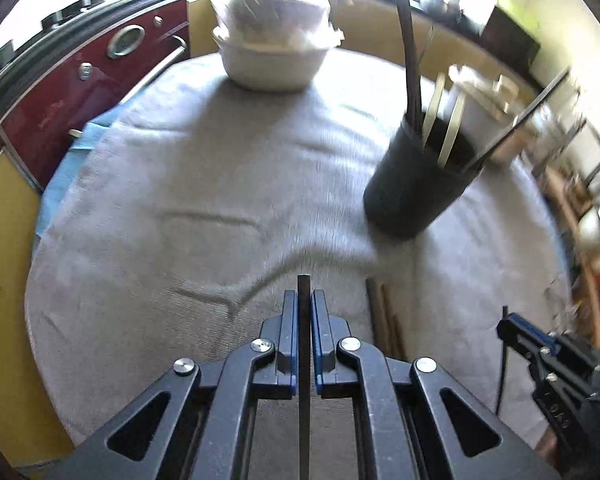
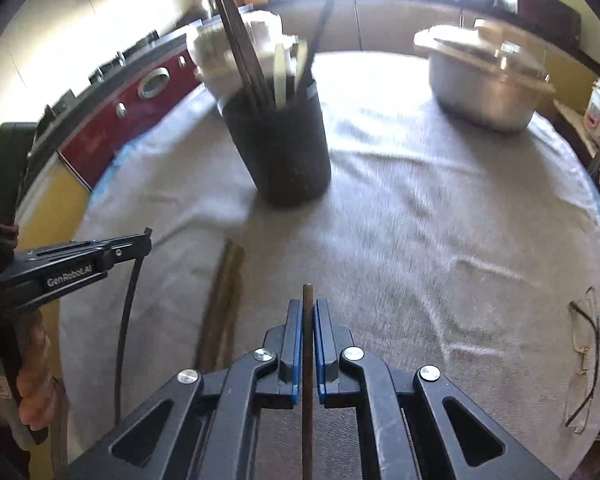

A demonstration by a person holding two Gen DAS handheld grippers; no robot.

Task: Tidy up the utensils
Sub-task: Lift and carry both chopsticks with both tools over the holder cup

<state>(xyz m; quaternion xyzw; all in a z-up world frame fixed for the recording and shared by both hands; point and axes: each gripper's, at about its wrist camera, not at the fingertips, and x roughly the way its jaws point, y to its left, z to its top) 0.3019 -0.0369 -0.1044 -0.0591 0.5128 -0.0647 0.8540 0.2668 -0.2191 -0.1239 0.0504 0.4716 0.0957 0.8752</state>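
A black utensil holder stands on the grey cloth with several dark and pale utensils in it; it also shows in the right wrist view. My left gripper is shut on a thin black utensil, held above the cloth short of the holder; this gripper shows at the left in the right wrist view. My right gripper is shut on a thin brown utensil; it shows at the right in the left wrist view. Brown wooden utensils lie on the cloth between the grippers.
A white covered bowl stands at the far edge. A metal pot with a lid stands at the far right. Eyeglasses lie near the right edge of the cloth. A red oven front is beyond the table's left edge.
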